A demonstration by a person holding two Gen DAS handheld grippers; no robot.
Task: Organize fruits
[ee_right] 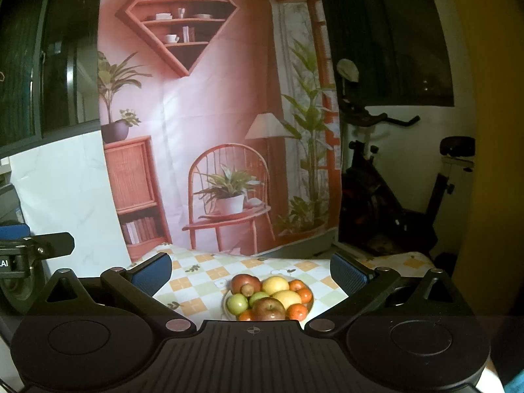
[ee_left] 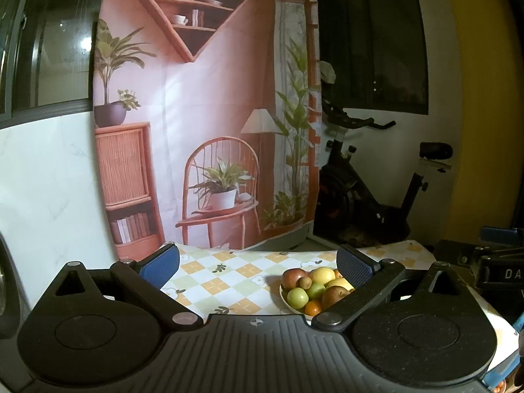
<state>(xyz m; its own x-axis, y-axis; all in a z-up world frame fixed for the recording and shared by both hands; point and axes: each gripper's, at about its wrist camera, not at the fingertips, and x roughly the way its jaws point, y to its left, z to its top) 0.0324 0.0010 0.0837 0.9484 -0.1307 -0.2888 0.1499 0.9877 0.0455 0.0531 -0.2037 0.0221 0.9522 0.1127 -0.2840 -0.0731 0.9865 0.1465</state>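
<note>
— Where does the fruit sit relative to the tongs?

— In a shallow pale bowl (ee_right: 226, 298) on the table with the orange, green and white checked cloth (ee_right: 196, 281). Seen from the right gripper (ee_right: 250, 273), it lies just ahead, between the two blue-padded fingers, both spread wide with nothing held. From the left gripper (ee_left: 258, 263), also spread wide and empty, the bowl sits toward its right-hand finger (ee_left: 355, 267), which covers the bowl's far side.

— What can you make out in the heap?

— Two red apples (ee_right: 268, 308), green apples (ee_right: 237, 304), yellow lemon-like fruits (ee_right: 275, 285), small oranges (ee_right: 297, 311), and a small brown fruit (ee_right: 248, 290) I cannot identify. The bowl's near edge is cut off by the right gripper's black body.

— Anything else?

— Part of the other gripper shows at each view's edge, too clipped to read.
</note>
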